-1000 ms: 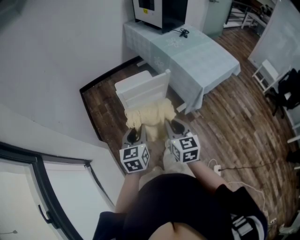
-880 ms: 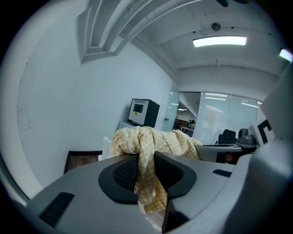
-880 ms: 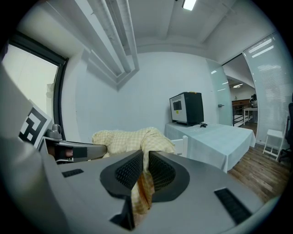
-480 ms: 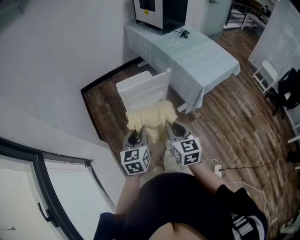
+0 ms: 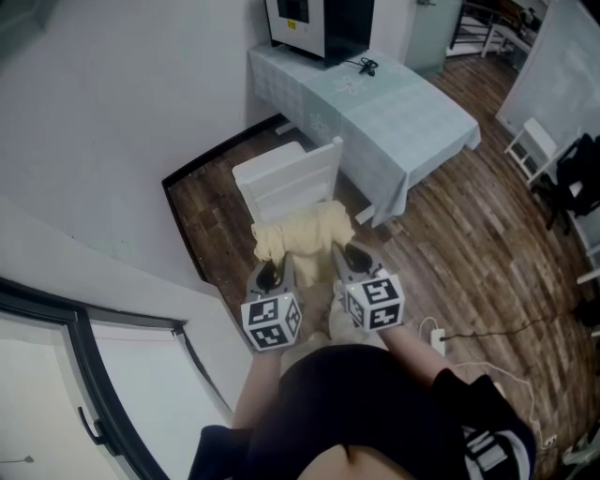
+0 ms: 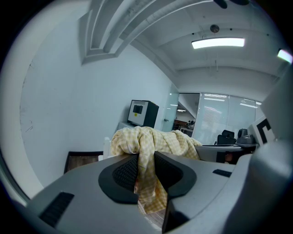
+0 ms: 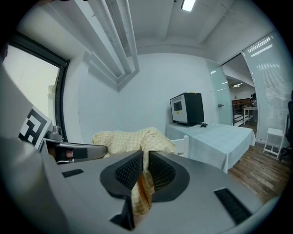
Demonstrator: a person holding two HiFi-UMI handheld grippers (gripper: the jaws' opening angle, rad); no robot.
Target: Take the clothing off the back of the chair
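Table [image 5: 412, 127]: you have it ahead, draped in a pale blue-green cloth that hangs over its edges.
Machine [image 5: 319, 23]: black-and-white box standing on the table's far end, close to the wall.
Black cable [image 5: 367, 66]: small coil lying on the cloth just beside the machine.
Floor [image 5: 478, 253]: dark wood planks.
Power strip [image 5: 433, 336]: white, on the floor at your right, with a dark cord running off from it.
Wall [image 5: 122, 122]: plain white, at your left.
Window frame [image 5: 89, 375]: dark, at your lower left.
Ceiling light [image 6: 218, 43]: long panel, lit.

wall [image 5: 131, 141] left of chair [image 5: 286, 183], table [image 5: 398, 117] behind, open floor [image 5: 473, 248] right
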